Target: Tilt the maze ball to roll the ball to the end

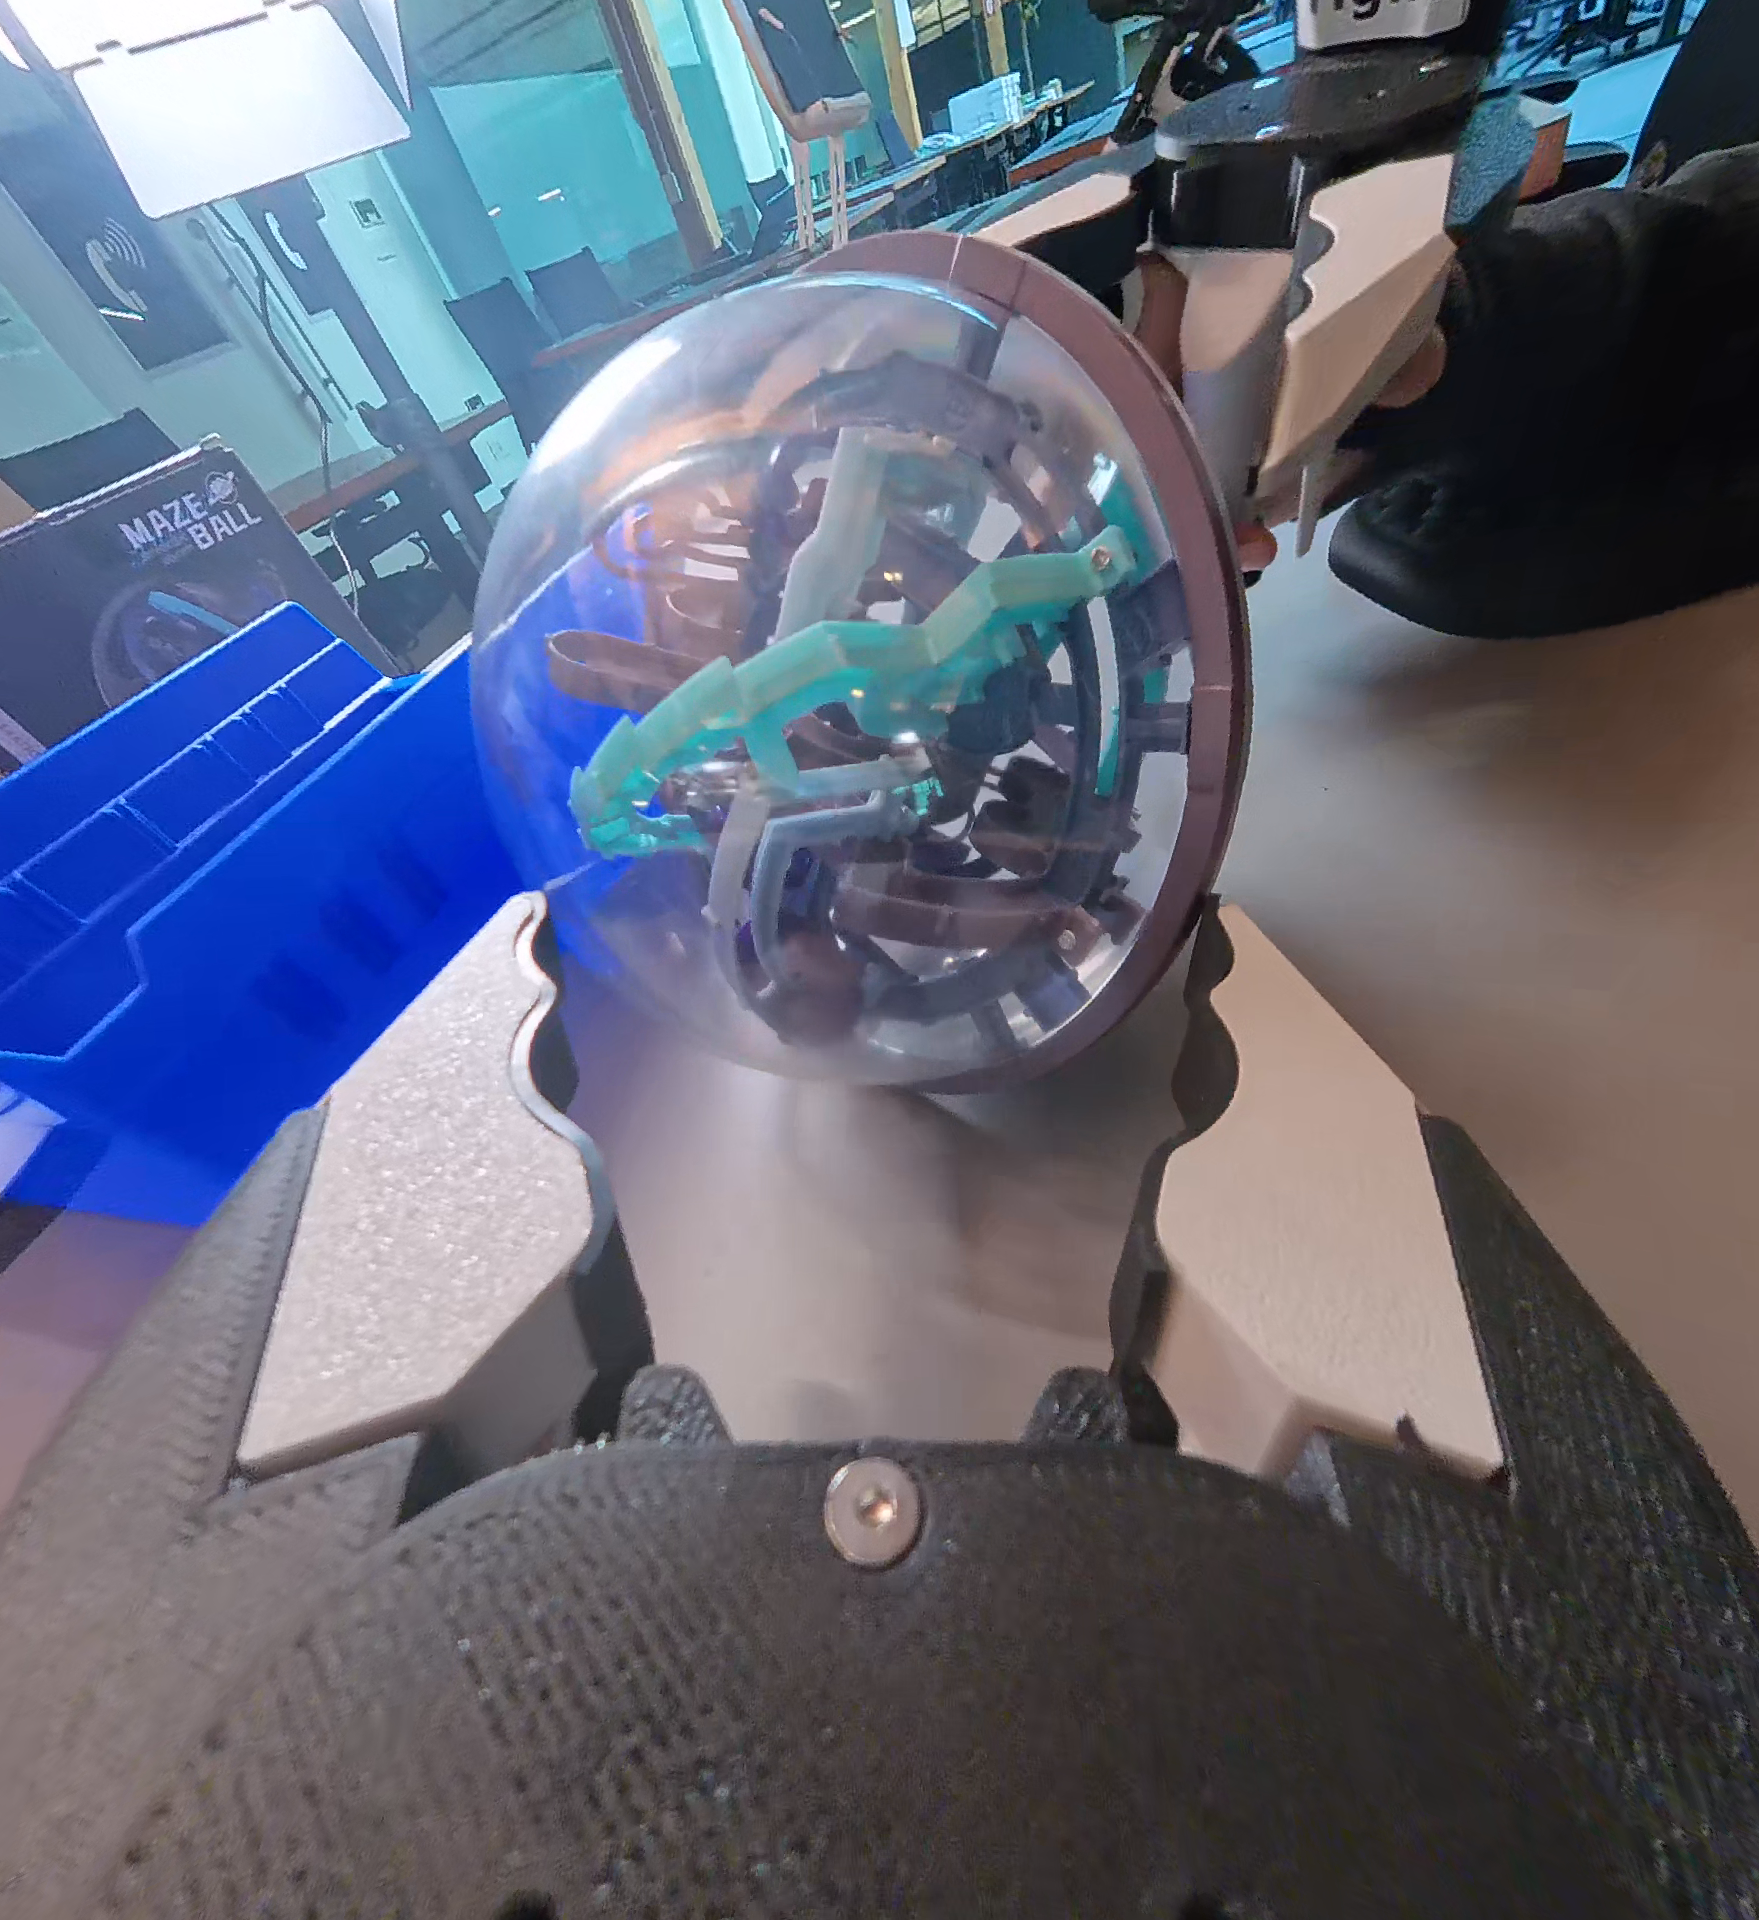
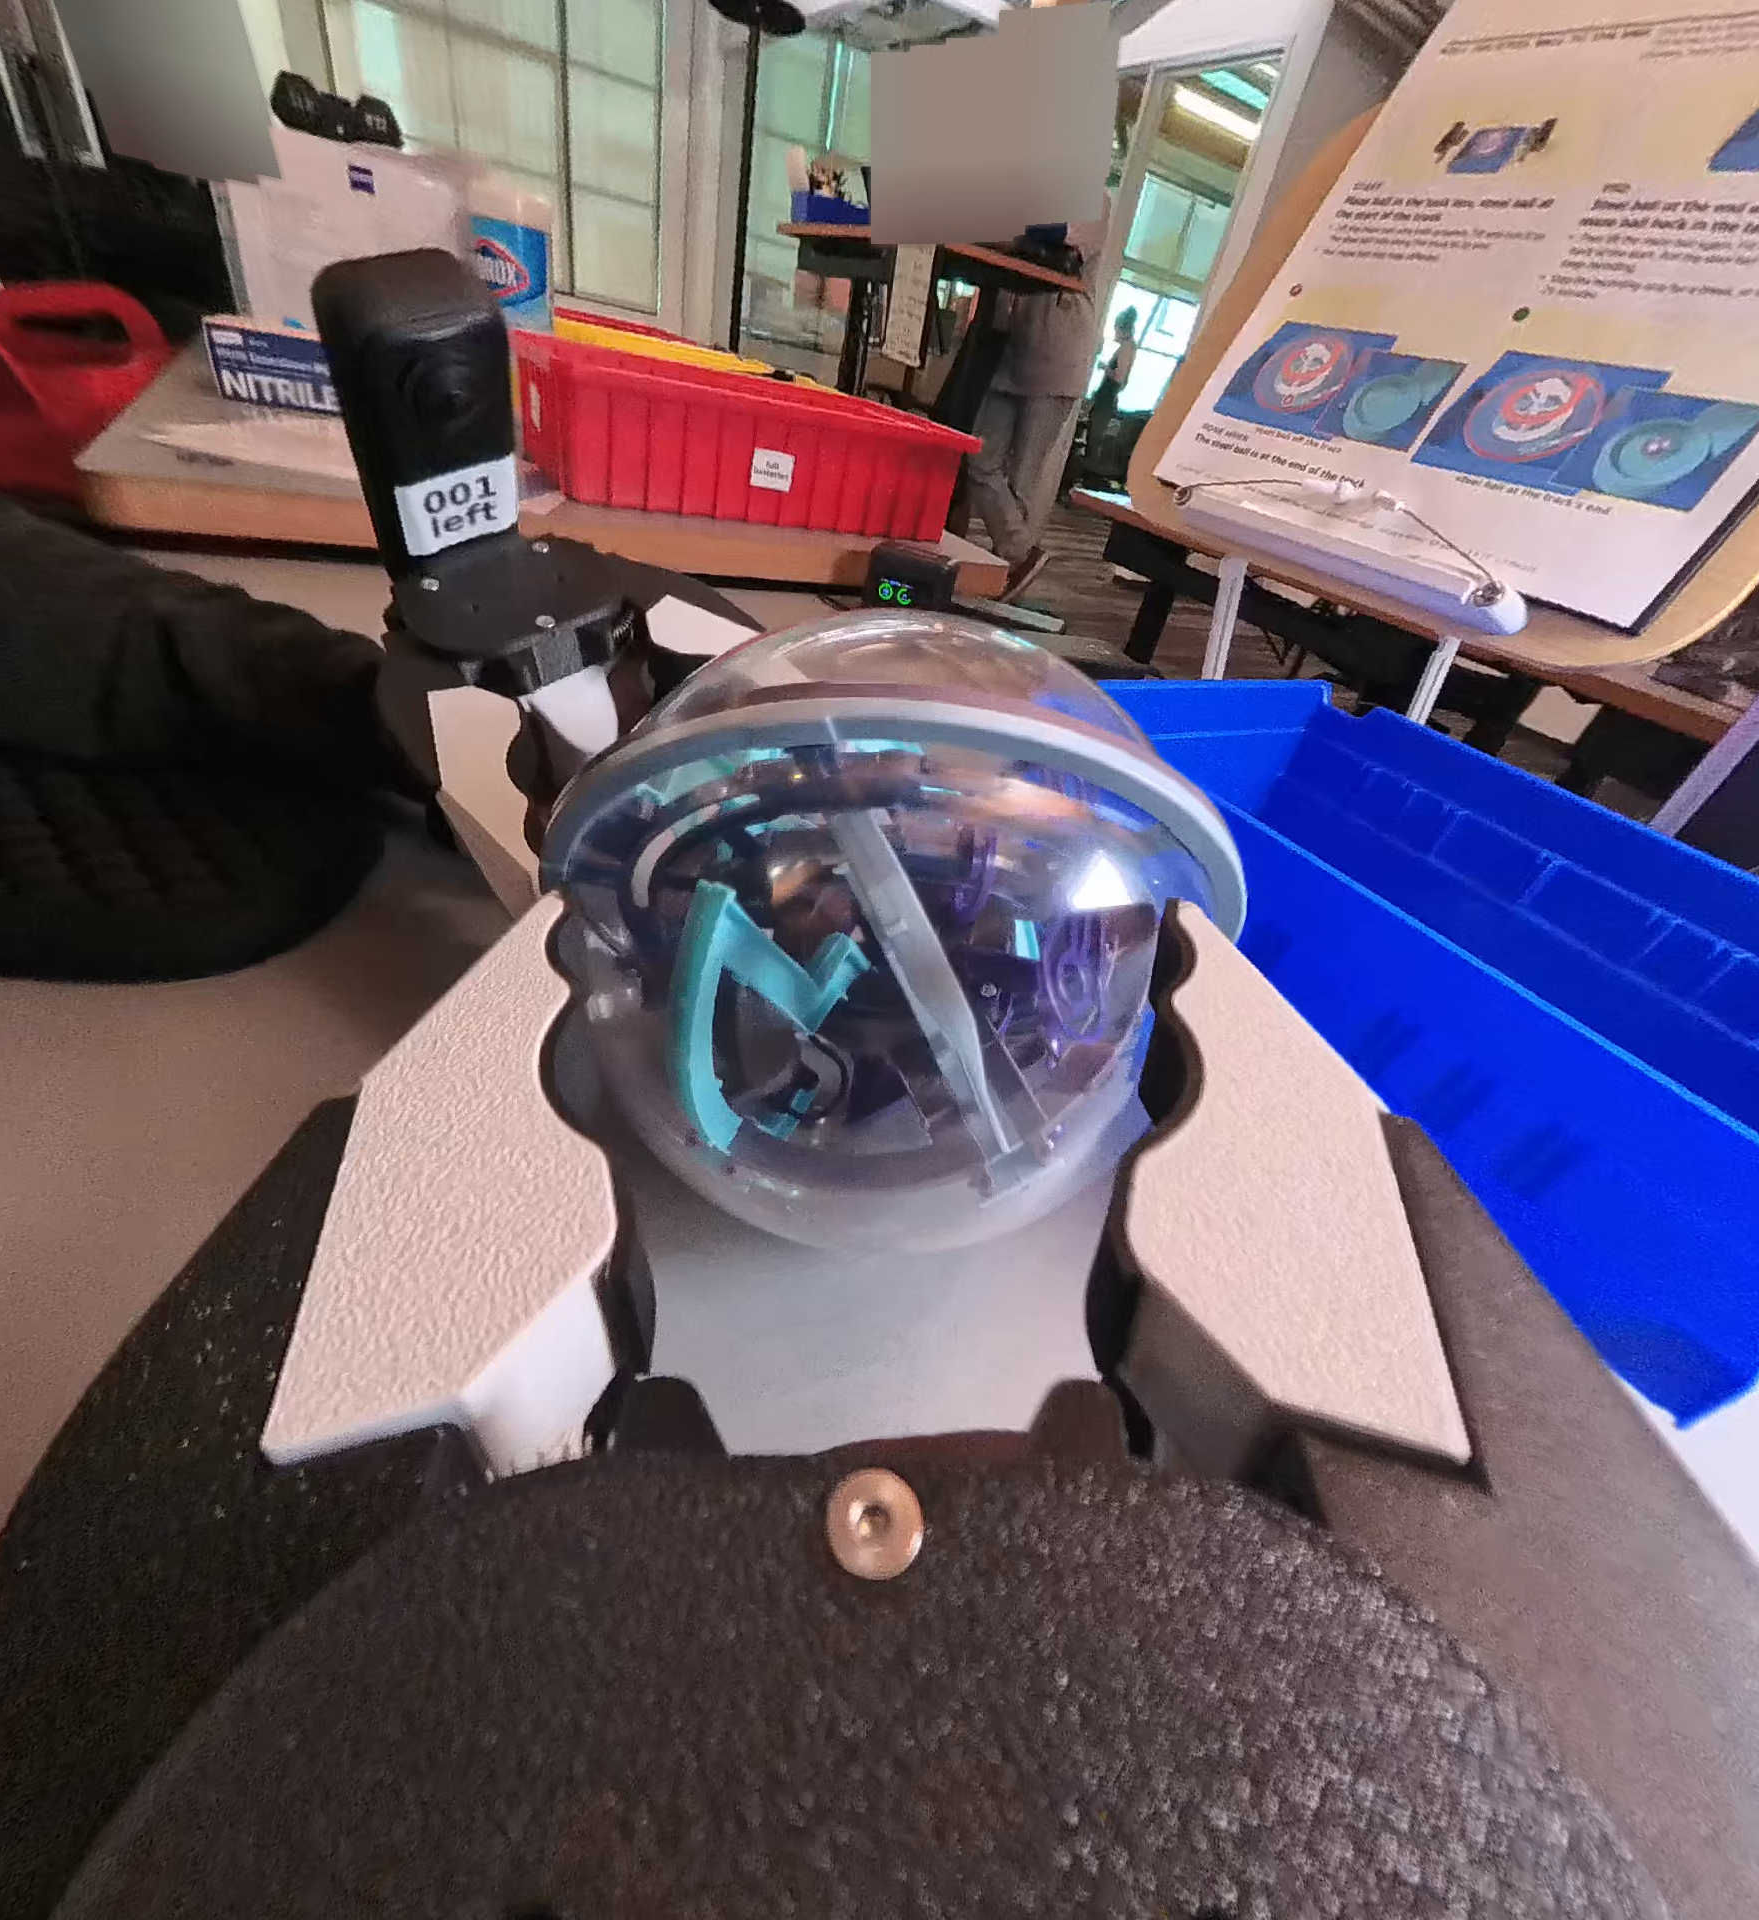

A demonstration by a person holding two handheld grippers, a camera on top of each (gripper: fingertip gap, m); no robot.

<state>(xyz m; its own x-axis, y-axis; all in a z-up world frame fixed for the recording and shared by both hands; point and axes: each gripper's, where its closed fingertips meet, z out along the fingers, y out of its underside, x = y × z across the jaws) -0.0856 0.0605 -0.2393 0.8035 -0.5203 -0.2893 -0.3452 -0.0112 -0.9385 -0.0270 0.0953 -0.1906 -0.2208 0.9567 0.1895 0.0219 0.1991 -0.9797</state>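
Maze ball: clear sphere with teal, brown and purple tracks and a grey equatorial ring, tilted, raised off the tan table. It is clamped at opposite sides between the fingers of the right gripper and the left gripper. A blue bin is set just beside it.

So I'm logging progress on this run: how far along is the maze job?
Done: the maze ball is up off the table, beside the blue bin. In hand: left tongs and right tongs grip it from opposite sides, its rim tilted. Left: rolling the small ball to the end; I can't spot it.
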